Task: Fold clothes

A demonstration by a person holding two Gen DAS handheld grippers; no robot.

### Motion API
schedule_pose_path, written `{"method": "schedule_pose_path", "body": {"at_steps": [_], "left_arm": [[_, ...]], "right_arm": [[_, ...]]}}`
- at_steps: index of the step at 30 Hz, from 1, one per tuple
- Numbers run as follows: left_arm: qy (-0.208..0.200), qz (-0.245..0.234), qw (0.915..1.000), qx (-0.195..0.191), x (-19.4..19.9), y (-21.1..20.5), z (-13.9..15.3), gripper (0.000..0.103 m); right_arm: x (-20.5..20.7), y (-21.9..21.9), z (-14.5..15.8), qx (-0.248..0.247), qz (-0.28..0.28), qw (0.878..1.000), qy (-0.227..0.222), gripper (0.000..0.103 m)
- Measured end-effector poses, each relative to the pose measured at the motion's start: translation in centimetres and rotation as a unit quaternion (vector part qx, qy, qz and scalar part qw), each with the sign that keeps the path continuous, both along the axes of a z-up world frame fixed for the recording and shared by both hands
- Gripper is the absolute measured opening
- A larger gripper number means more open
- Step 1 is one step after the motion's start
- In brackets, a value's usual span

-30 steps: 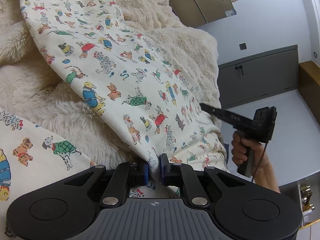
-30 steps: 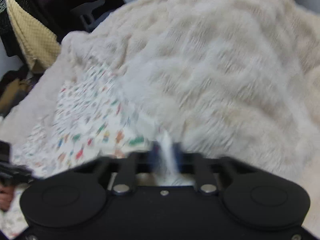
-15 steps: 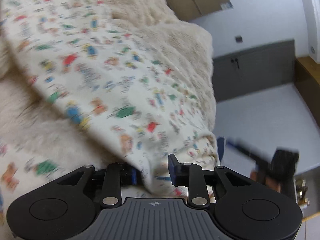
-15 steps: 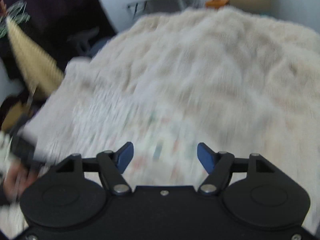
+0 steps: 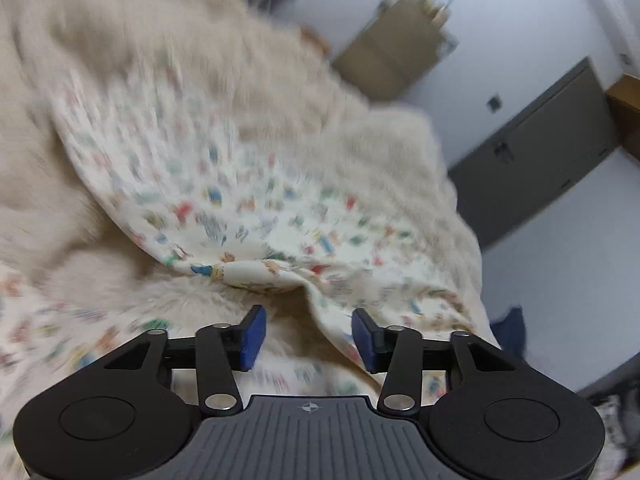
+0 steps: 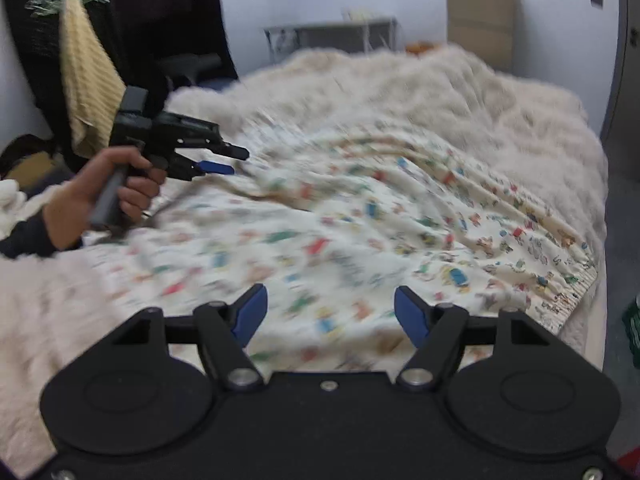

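A white garment printed with small colourful animals [image 6: 360,232] lies spread over a fluffy cream blanket [image 6: 460,88] on the bed. My left gripper [image 5: 309,334] hovers just above a raised fold of the garment [image 5: 256,276]. Its jaws are opening: the cloth's edge hangs near the right pad [image 5: 366,340], but the pads do not press on it. In the right wrist view a hand [image 6: 120,188] holds that left gripper [image 6: 224,160] over the garment's far left edge. My right gripper [image 6: 330,314] stands open above the near part of the garment, holding nothing.
A cardboard box [image 6: 480,16] and a grey table [image 6: 332,36] stand behind the bed. A yellow towel [image 6: 88,84] hangs at the left by a dark chair [image 6: 192,66]. A grey cabinet [image 5: 532,152] lines the wall right of the bed's edge.
Both grippers were shut on the garment's edge and have let it go. The right one opened first and swung across the bed; the left one opened and rose.
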State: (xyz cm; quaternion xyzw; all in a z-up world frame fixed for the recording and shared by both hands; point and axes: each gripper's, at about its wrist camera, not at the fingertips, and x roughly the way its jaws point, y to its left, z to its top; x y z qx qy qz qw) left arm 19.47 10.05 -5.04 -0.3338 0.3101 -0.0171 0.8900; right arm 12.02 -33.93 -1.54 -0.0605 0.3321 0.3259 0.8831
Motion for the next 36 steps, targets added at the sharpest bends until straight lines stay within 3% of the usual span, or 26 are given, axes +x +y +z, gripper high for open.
{"method": "schedule_pose_path", "body": {"at_steps": [2, 4, 6, 9, 10, 14, 15, 17, 18, 20, 22, 24, 26, 28, 29, 30, 31, 33, 35, 36], "left_arm": [[-0.05, 0.011, 0.9986, 0.014, -5.3, -2.5, 2.0, 0.043], [-0.072, 0.013, 0.9971, 0.023, -8.6, -4.7, 2.7, 0.043], [-0.079, -0.001, 0.9966, 0.025, -10.8, -6.5, 3.0, 0.043], [-0.077, -0.059, 0.9946, 0.037, -13.7, -9.1, 2.8, 0.043], [-0.065, -0.082, 0.9938, 0.035, -14.0, -9.8, 2.4, 0.043], [-0.066, -0.107, 0.991, 0.044, -14.2, -10.0, 3.0, 0.049], [-0.075, -0.116, 0.989, 0.053, -14.3, -10.2, 3.3, 0.055], [-0.097, -0.139, 0.9824, 0.079, -14.3, -10.4, 4.1, 0.059], [-0.121, -0.164, 0.9721, 0.116, -14.0, -10.4, 5.4, 0.06], [-0.141, -0.188, 0.958, 0.165, -14.0, -10.7, 6.8, 0.063], [-0.167, -0.229, 0.9185, 0.276, -14.4, -10.8, 8.6, 0.064], [-0.165, -0.276, 0.8813, 0.346, -15.0, -10.8, 8.8, 0.064], [-0.155, -0.324, 0.8424, 0.402, -16.0, -10.9, 8.2, 0.064], [-0.139, -0.379, 0.7971, 0.449, -18.2, -10.6, 6.7, 0.064], [-0.134, -0.396, 0.783, 0.461, -19.1, -10.5, 5.9, 0.064], [-0.132, -0.399, 0.777, 0.469, -19.3, -10.5, 5.4, 0.064], [-0.128, -0.402, 0.7646, 0.487, -19.7, -10.5, 4.4, 0.064], [-0.132, -0.389, 0.7527, 0.515, -19.8, -10.6, 3.1, 0.064], [-0.138, -0.385, 0.7437, 0.529, -19.7, -11.0, 2.0, 0.06], [-0.145, -0.397, 0.734, 0.531, -20.0, -11.2, 1.9, 0.05]], "right_arm": [[-2.2, 0.8, 0.3, -0.003, 0.03, 0.999, -0.021, 0.069], [-4.2, 2.1, 0.2, -0.03, 0.061, 0.997, -0.036, 0.069], [-6.1, 2.9, 0.2, -0.053, 0.092, 0.993, -0.044, 0.069], [-9.6, 4.2, -0.2, -0.085, 0.189, 0.977, -0.045, 0.066], [-10.2, 4.4, -0.2, -0.088, 0.212, 0.973, -0.038, 0.053], [-11.2, 5.3, -0.2, -0.09, 0.26, 0.961, -0.019, 0.026], [-11.3, 5.4, -0.1, -0.092, 0.267, 0.959, -0.018, 0.025], [-11.0, 4.5, 0.5, -0.096, 0.247, 0.964, -0.03, 0.039], [-10.5, 3.6, 0.9, -0.097, 0.22, 0.97, -0.041, 0.056], [-9.5, 1.8, 1.8, -0.098, 0.167, 0.979, -0.061, 0.06], [-8.9, 1.2, 2.2, -0.114, 0.126, 0.982, -0.089, 0.06], [-8.9, 1.9, 1.8, -0.132, 0.13, 0.976, -0.115, 0.06], [-9.2, 2.7, 0.7, -0.151, 0.157, 0.967, -0.134, 0.06], [-9.1, 4.3, -0.9, -0.189, 0.179, 0.954, -0.149, 0.058], [-9.0, 4.8, -1.5, -0.202, 0.183, 0.95, -0.151, 0.057], [-8.7, 5.3, -1.9, -0.212, 0.178, 0.949, -0.152, 0.055], [-8.1, 5.9, -2.5, -0.224, 0.171, 0.947, -0.153, 0.055], [-7.5, 6.7, -3.0, -0.234, 0.164, 0.943, -0.173, 0.051], [-8.0, 7.3, -3.4, -0.235, 0.16, 0.937, -0.202, 0.035], [-8.2, 7.6, -3.7, -0.235, 0.157, 0.934, -0.218, 0.032]]}}
